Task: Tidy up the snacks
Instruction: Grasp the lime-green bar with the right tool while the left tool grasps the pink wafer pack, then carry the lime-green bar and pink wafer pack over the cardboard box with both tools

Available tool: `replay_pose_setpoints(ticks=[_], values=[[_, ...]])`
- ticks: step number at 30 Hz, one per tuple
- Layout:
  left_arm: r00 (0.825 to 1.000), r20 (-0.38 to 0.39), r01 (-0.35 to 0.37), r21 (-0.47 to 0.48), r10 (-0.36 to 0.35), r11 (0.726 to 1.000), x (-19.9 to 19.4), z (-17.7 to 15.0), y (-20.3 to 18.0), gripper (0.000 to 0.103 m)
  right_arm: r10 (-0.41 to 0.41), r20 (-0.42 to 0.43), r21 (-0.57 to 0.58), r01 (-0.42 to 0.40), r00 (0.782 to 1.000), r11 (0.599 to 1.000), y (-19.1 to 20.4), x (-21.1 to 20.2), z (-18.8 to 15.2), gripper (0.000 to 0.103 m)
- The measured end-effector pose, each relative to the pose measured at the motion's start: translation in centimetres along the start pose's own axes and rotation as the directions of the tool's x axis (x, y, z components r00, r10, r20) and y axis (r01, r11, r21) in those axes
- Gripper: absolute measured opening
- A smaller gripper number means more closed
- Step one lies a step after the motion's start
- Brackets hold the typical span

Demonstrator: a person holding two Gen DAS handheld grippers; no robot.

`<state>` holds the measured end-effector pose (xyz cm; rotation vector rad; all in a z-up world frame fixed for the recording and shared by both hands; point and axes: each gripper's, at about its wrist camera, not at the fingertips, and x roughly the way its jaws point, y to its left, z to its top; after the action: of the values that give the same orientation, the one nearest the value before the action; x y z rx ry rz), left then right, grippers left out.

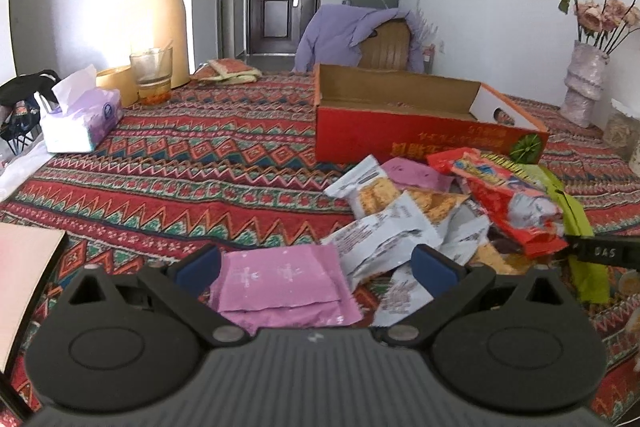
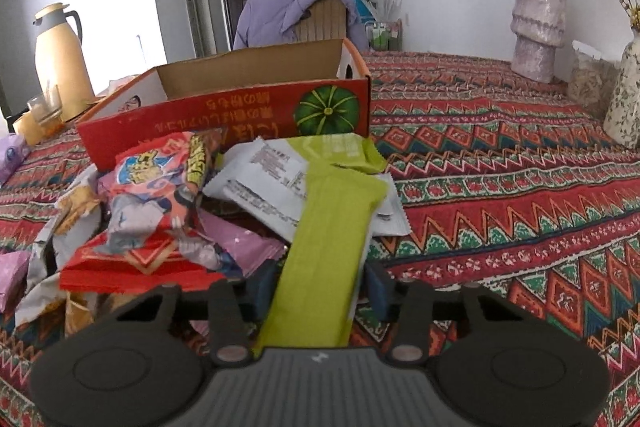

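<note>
A heap of snack packets lies on the patterned cloth in front of an open red cardboard box (image 1: 400, 139) (image 2: 224, 115). My left gripper (image 1: 316, 269) is open, its blue pads standing wide on either side of a pink packet (image 1: 280, 279) without touching it. White packets (image 1: 384, 227) and a red packet (image 1: 508, 203) (image 2: 160, 187) are piled to its right. My right gripper (image 2: 320, 289) is shut on a long green packet (image 2: 328, 239), with a pad against each of its long edges. One right finger (image 1: 600, 251) shows beside that green packet (image 1: 580, 223) in the left wrist view.
A cream thermos (image 1: 160, 23), a glass (image 1: 152, 75) and a tissue pack (image 1: 80, 123) stand at the table's far left. A vase of dried flowers (image 2: 536, 27) and a floral vase (image 2: 624, 99) stand far right. A chair with a purple jacket (image 1: 352, 35) is behind the box.
</note>
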<state>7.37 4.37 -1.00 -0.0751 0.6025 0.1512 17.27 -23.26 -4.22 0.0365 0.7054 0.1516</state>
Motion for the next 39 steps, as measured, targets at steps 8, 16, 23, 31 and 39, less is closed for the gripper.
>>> replay_pose_setpoints(ticks=[8,16,23,31,39], values=[[0.993,-0.09,-0.078,-0.025,0.075,0.997,2.0,0.1,1.7,0.103,-0.006,0.052,-0.014,0.007,0.999,1.0,-0.6,-1.0,-0.5,0.037],[0.969,-0.236,-0.082,-0.012,0.076,0.997,4.9,1.0,1.7,0.103,-0.02,0.107,-0.018,0.022,0.994,1.0,-0.8,-2.2,-0.8,0.036],[0.958,-0.278,-0.086,-0.031,0.074,0.996,5.4,1.8,1.2,0.103,-0.005,0.128,-0.008,0.006,0.992,1.0,-0.5,-2.9,-1.3,0.036],[0.941,-0.324,-0.131,-0.082,0.098,0.988,6.2,1.2,2.0,0.103,0.012,0.143,-0.003,-0.012,0.99,1.0,-0.6,-3.6,-1.6,0.036],[0.939,-0.33,-0.136,-0.09,0.099,0.987,6.3,1.0,2.4,0.103,0.031,0.14,0.011,-0.033,0.99,0.999,-0.9,-3.7,-2.1,0.037]])
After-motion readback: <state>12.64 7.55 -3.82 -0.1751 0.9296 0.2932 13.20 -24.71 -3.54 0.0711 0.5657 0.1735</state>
